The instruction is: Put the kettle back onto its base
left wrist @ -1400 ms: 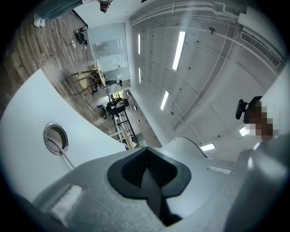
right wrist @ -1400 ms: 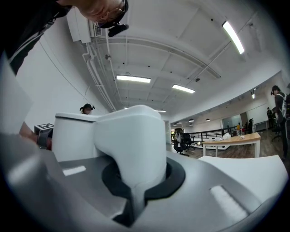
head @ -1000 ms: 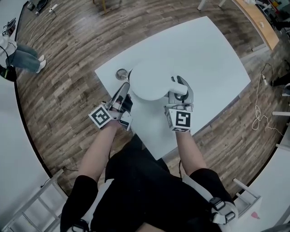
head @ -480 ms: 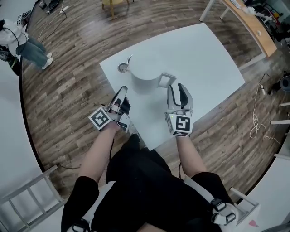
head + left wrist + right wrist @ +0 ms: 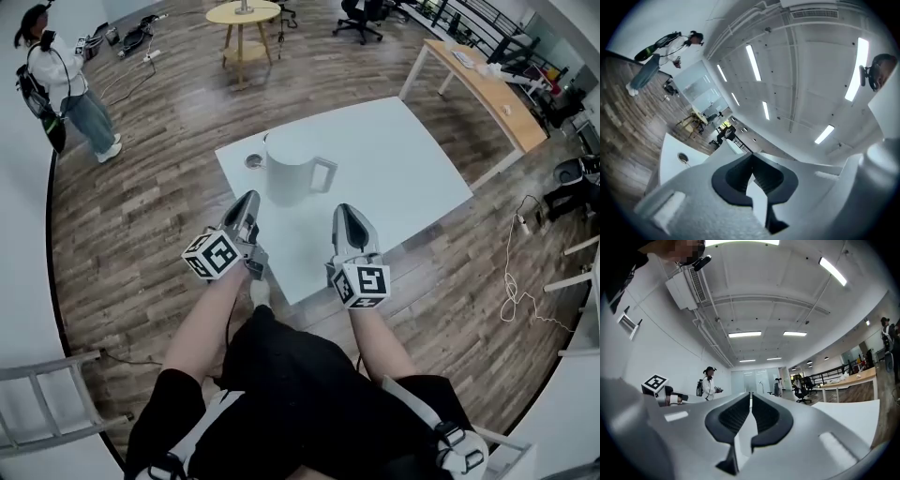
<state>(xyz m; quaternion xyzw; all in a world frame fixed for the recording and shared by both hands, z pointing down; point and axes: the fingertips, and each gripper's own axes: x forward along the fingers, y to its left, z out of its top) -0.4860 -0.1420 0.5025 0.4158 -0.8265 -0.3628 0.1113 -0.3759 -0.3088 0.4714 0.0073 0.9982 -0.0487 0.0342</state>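
**A:** Where is the kettle from the grippers?

**B:** The white kettle (image 5: 291,167) stands upright on the white table (image 5: 403,155), ahead of both grippers. Its handle (image 5: 322,175) points towards the right gripper (image 5: 347,212), which is nearer. I see no base.

**A:** And the jaws?

**B:** The left gripper (image 5: 247,200) has its jaws together, empty. The right's have just been closing and meet, empty. Wood floor (image 5: 150,206), open office.

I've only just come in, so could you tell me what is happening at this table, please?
A person holds a gripper in each hand near the front edge of the white table. The white kettle stands upright farther on, touched by neither. The left gripper is shut and empty; the right gripper has just been closing its jaws on nothing. Whether a base lies under the kettle is unclear.
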